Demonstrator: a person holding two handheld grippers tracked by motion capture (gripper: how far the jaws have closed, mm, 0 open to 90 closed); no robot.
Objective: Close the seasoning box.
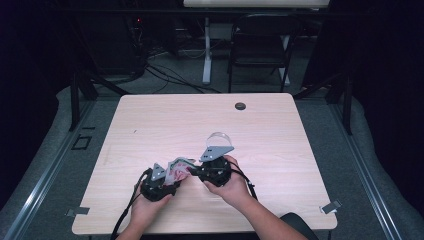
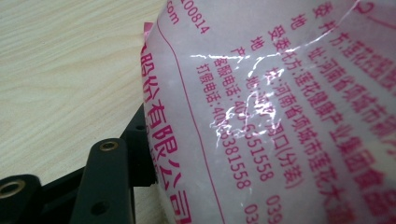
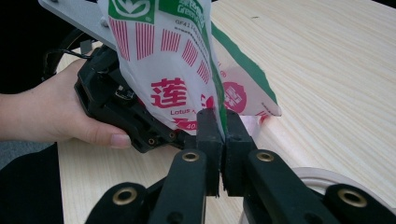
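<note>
A soft plastic bag [image 1: 179, 167] printed in red, white and green hangs between my two grippers, just above the front middle of the table. My left gripper [image 1: 176, 176] grips it from the left and my right gripper [image 1: 193, 170] from the right. In the right gripper view the right gripper [image 3: 223, 125] is shut on the bag's [image 3: 173, 70] lower edge, with the left gripper's black body [image 3: 116, 112] and a hand behind it. In the left gripper view the bag [image 2: 280, 116] presses against the left gripper [image 2: 152, 140] and hides one jaw.
A clear round ring-like object [image 1: 220, 136] lies on the wooden table [image 1: 280, 150] just beyond my right hand, and its white rim [image 3: 322, 179] lies under the right jaws. A dark grommet [image 1: 240, 106] sits near the far edge. A folding chair [image 1: 260, 45] stands behind the table.
</note>
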